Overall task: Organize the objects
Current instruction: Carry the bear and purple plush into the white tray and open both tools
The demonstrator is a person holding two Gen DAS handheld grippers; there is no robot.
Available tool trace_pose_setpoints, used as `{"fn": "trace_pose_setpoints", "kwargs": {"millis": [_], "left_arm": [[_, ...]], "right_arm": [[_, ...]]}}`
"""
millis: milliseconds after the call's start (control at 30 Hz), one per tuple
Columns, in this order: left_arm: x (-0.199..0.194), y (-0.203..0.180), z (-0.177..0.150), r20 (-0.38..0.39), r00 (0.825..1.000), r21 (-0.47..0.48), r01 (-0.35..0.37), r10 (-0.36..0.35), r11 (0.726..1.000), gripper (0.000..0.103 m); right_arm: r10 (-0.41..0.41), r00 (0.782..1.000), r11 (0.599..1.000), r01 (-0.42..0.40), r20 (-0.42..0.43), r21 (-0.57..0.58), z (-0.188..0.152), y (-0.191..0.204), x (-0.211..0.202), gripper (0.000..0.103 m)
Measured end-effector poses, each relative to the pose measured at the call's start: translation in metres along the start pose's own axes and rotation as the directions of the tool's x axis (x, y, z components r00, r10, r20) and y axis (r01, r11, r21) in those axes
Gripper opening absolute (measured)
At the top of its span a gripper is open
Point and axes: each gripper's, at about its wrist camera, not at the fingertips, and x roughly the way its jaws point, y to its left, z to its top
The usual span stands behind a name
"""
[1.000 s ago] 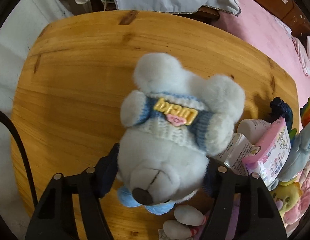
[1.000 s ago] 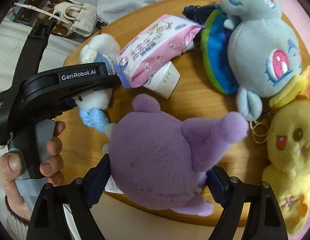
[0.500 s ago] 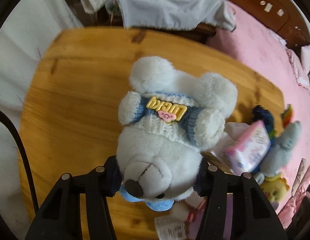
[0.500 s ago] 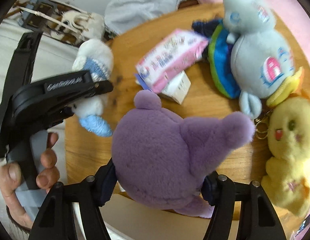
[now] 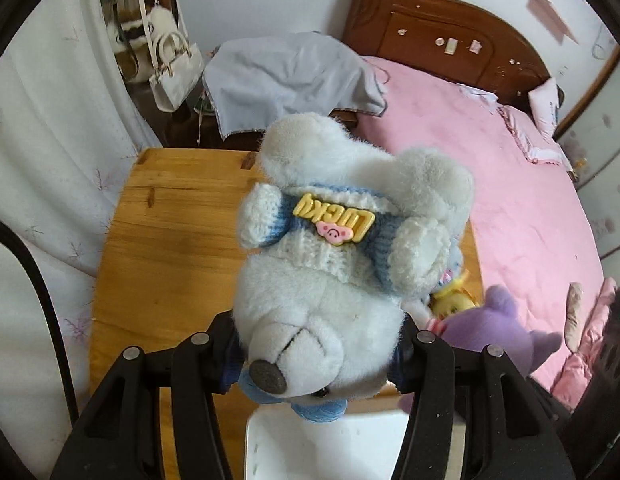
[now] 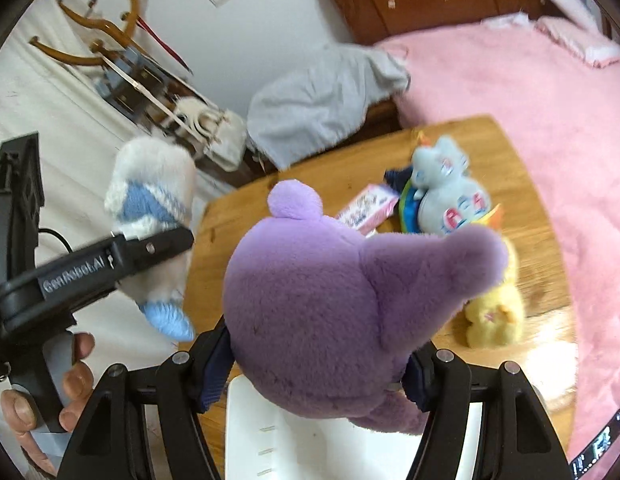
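Note:
My left gripper (image 5: 315,350) is shut on the head of a white teddy bear (image 5: 341,248) in a blue and white jumper, held upside down high above the wooden table (image 5: 158,264). A purple plush (image 6: 333,304) fills the right wrist view, with my right gripper (image 6: 317,368) shut on its sides. That same purple plush (image 5: 497,324) shows at the lower right of the left wrist view. In the right wrist view the bear (image 6: 154,216) hangs at the left, in the left gripper held by a hand (image 6: 66,392).
On the table lie a grey-blue plush (image 6: 449,196), a yellow plush (image 6: 497,312) and a pink packet (image 6: 369,208). A white bin (image 5: 321,444) stands under both grippers. A pink bed (image 5: 509,184) lies right of the table, a grey cloth (image 5: 286,80) behind it.
Both grippers closed on their toys, then rose well above the table carrying them. The views tilted up, so the bed and wall now show, and a white bin appears beneath.

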Motion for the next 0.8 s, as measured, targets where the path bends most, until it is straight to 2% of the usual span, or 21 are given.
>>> {"fn": "trace_pose_setpoints", "kwargs": {"millis": [200, 400, 533, 800], "left_arm": [[-0.035, -0.007, -0.023, -0.001, 0.999, 0.03, 0.05, -0.05, 0.998, 0.059], [-0.069, -0.019, -0.045, 0.03, 0.997, 0.09, 0.072, -0.075, 0.993, 0.059], [-0.078, -0.023, -0.058, 0.036, 0.997, 0.126, 0.07, -0.075, 0.99, 0.059], [-0.074, -0.026, -0.091, -0.013, 0.998, 0.171, 0.066, -0.065, 0.983, 0.059]], "right_arm": [[-0.018, 0.995, 0.999, 0.022, 0.101, -0.034, -0.021, 0.013, -0.075, 0.07], [-0.053, 0.986, 0.996, 0.065, 0.16, -0.067, -0.048, 0.025, -0.12, 0.07], [-0.075, 0.983, 0.993, 0.089, 0.165, -0.081, -0.067, 0.03, -0.135, 0.071], [-0.163, 0.976, 0.977, 0.18, 0.142, -0.116, -0.109, 0.036, -0.144, 0.071]]}}
